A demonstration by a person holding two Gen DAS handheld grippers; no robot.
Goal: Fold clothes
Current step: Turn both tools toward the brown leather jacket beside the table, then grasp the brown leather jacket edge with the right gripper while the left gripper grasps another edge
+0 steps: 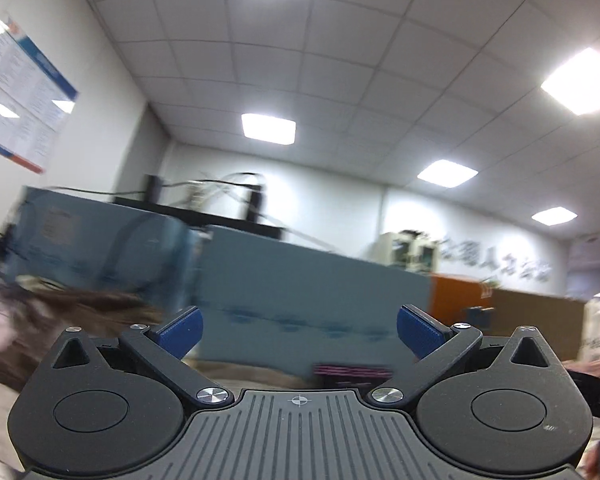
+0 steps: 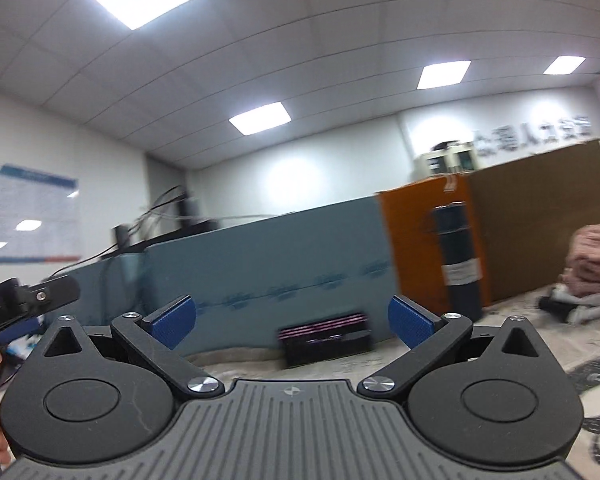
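Both spread and empty, left tongs (image 1: 299, 330) and right tongs (image 2: 291, 322) tilted up off the surface (image 2: 520, 320), likely between grasps; farther right, pink clothes (image 2: 594, 256) heaped by the brown board (image 2: 540, 220), awaiting folding.

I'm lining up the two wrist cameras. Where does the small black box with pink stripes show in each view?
Left wrist: the small black box with pink stripes sits low, right of centre, blurred, just above the gripper body.
Right wrist: it sits low, slightly right of centre, between the open blue fingers, on the table.
Shared landmark: the long blue partition panel directly behind it.
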